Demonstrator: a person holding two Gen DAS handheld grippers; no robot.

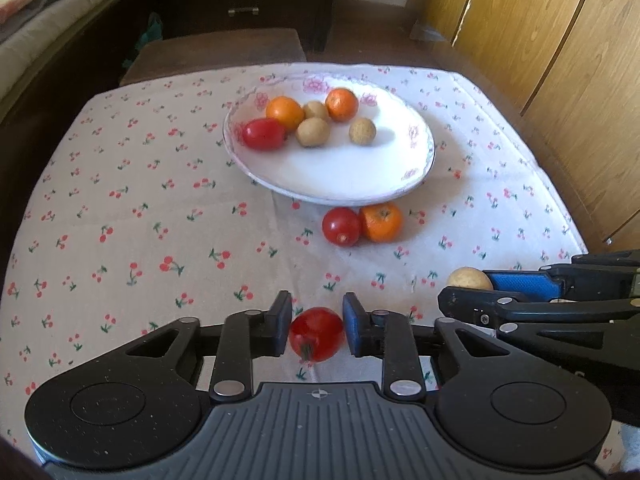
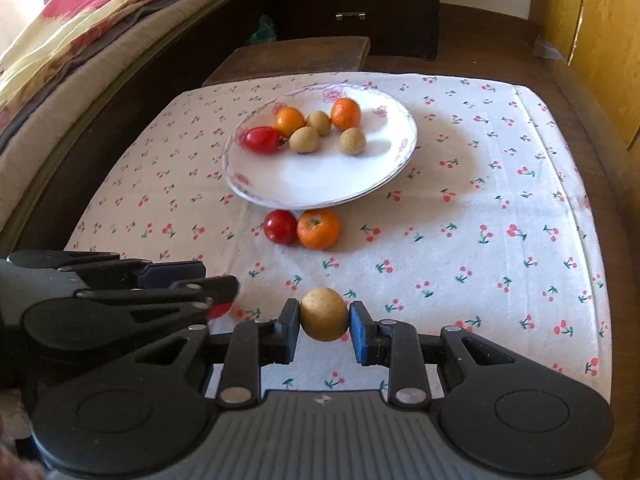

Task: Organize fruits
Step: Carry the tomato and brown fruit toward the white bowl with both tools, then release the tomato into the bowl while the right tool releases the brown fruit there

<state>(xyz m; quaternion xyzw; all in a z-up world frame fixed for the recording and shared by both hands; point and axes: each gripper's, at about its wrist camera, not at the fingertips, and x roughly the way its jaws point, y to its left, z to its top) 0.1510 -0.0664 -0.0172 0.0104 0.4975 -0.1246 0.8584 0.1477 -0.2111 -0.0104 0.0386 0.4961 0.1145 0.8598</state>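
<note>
My left gripper (image 1: 317, 330) is shut on a red tomato (image 1: 316, 334) near the front of the cloth-covered table. My right gripper (image 2: 325, 316) is shut on a tan longan (image 2: 324, 314), held just off the cloth; it shows at the right of the left wrist view, where the longan (image 1: 469, 279) peeks out. The white flowered plate (image 1: 340, 176) holds a tomato (image 1: 263, 133), two oranges and three longans. In front of the plate lie a loose tomato (image 1: 341, 226) and an orange (image 1: 380, 222), touching each other.
The cherry-print cloth (image 2: 480, 208) covers a dark wooden table. A bed with a patterned blanket (image 2: 80, 20) runs along the left. Dark drawers (image 2: 356, 4) stand behind, and yellow wooden panels (image 1: 540, 32) line the right side.
</note>
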